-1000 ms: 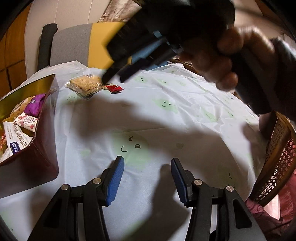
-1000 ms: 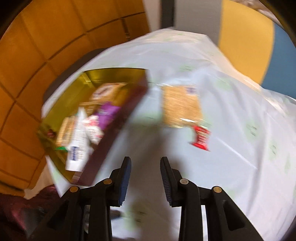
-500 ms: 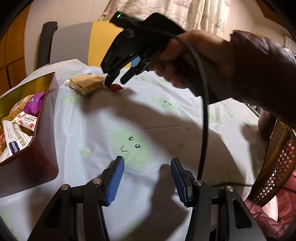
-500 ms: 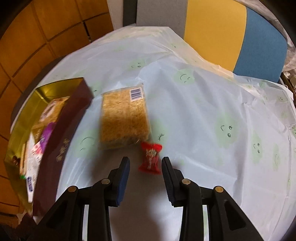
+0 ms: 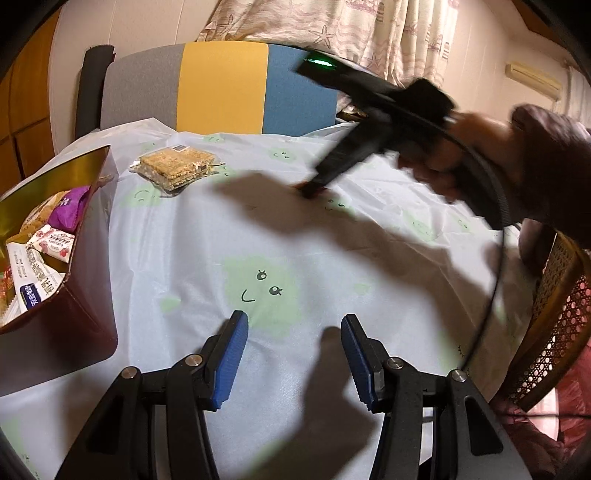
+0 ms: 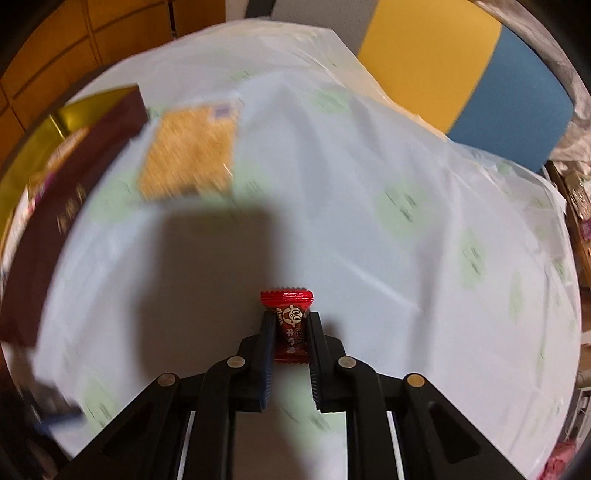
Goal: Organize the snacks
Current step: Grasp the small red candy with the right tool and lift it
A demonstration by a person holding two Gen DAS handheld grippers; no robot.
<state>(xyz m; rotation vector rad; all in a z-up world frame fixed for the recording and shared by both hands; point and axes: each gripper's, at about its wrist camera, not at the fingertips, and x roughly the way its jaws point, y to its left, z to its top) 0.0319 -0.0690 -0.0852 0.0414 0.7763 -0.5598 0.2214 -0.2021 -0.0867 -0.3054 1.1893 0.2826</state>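
Note:
My right gripper (image 6: 290,321) is shut on a small red candy packet (image 6: 290,325) and holds it above the pale tablecloth (image 6: 369,240); from the left wrist view it (image 5: 312,190) hangs over the table's middle. A clear-wrapped golden cracker pack (image 5: 175,166) lies near the far left edge, blurred in the right wrist view (image 6: 188,147). A dark red box with a gold inside (image 5: 79,280) holds several snack packets at the left, and also shows in the right wrist view (image 6: 74,184). My left gripper (image 5: 293,350) is open and empty low over the near cloth.
A chair with grey, yellow and blue back panels (image 5: 221,85) stands behind the table. A wicker chair (image 5: 554,332) stands at the right edge. Curtains (image 5: 351,29) hang at the back.
My right gripper closed on the red candy beside the cracker pack and carried it away to the right, off the cloth. The left gripper has stayed where it was.

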